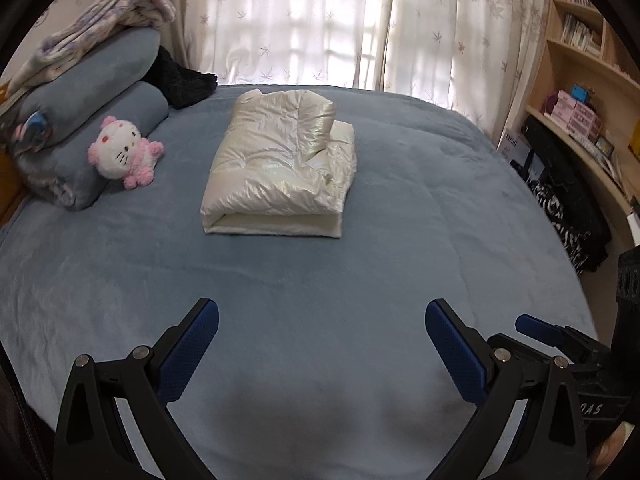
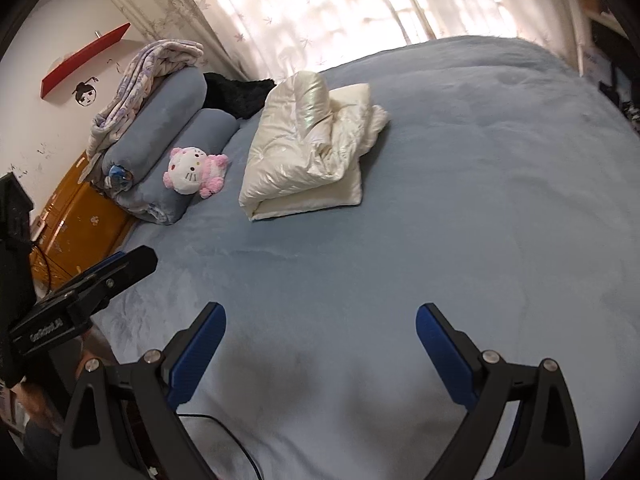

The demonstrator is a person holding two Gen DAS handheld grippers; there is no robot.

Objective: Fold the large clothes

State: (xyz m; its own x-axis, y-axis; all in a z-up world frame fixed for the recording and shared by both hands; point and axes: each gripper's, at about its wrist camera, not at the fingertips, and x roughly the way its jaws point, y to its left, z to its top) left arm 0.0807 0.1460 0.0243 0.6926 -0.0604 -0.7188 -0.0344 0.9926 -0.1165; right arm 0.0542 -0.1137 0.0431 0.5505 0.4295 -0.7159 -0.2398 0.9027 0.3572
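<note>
A shiny cream puffer jacket (image 1: pixel 280 168) lies folded into a thick bundle on the blue bed (image 1: pixel 320 272), with one sleeve laid over its top. In the right wrist view the same jacket (image 2: pixel 308 148) sits left of centre, far from the fingers. My left gripper (image 1: pixel 322 320) hangs open over bare bedding, well short of the jacket, nothing between its blue pads. My right gripper (image 2: pixel 320 322) is also open and empty above the bed (image 2: pixel 460 220). The right gripper's tip (image 1: pixel 536 330) shows at the left view's right edge, and the left gripper's body (image 2: pixel 92 284) at the other view's left.
Rolled blue pillows (image 1: pixel 88 92) with a folded patterned blanket (image 1: pixel 108 24) and a pink-and-white plush cat (image 1: pixel 122 152) sit at the bed's head. A black fuzzy item (image 1: pixel 180 76) lies behind them. Curtains (image 1: pixel 340 20) hang beyond, wooden shelves (image 1: pixel 584 92) stand right, a wooden cabinet (image 2: pixel 80 216) left.
</note>
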